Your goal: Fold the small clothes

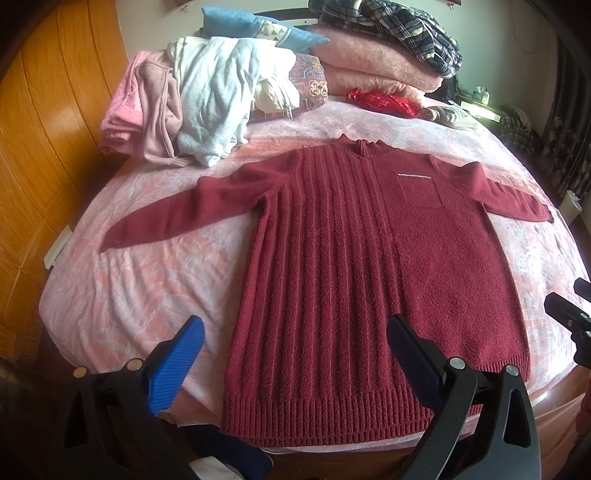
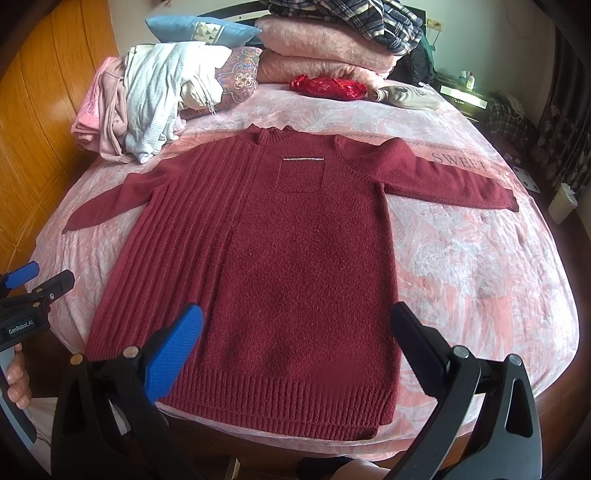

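A dark red knitted sweater lies flat, face up, on the pink bedspread, sleeves spread to both sides, hem at the near edge. It also shows in the right wrist view. My left gripper is open and empty, hovering above the sweater's lower left part near the hem. My right gripper is open and empty above the lower right part of the sweater. The left gripper shows at the left edge of the right wrist view.
A pile of unfolded clothes lies at the back left. Folded pink blankets with a plaid garment, a blue pillow and a red pouch lie at the head. A wooden wardrobe stands left.
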`<state>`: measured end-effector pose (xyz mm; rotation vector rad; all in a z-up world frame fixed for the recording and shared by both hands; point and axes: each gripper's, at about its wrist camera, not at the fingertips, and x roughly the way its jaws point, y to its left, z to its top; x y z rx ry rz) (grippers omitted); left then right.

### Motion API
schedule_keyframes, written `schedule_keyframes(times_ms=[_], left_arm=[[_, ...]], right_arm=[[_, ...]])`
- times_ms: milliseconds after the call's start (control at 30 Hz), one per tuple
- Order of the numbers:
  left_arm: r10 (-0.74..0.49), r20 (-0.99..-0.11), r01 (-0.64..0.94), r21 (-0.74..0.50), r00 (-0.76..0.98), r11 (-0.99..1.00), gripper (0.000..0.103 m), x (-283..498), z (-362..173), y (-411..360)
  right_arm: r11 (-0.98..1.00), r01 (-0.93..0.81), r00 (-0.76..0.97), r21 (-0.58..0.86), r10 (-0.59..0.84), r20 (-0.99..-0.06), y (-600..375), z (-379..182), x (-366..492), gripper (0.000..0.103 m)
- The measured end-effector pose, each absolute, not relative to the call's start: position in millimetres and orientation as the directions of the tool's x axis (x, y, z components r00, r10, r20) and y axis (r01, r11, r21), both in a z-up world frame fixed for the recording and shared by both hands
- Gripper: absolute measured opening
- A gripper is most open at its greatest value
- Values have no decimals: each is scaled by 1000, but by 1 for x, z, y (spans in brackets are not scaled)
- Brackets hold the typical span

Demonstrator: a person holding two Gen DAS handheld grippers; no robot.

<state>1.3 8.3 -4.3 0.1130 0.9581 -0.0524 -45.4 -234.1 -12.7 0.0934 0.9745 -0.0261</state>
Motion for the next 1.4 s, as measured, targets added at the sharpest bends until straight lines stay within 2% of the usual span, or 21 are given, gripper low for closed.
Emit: schedule_keyframes(times_ms=[767,1400], left_arm=[[5,-825,82,62,565,995,99,1,-10,15],[15,-832,110,91,555,990,99,30,-9,-31]], right_arm=[[994,86,562,71,11,-827,-238,-12,-45,100],[985,137,553,104,11,-833,-276,-12,-42,100]])
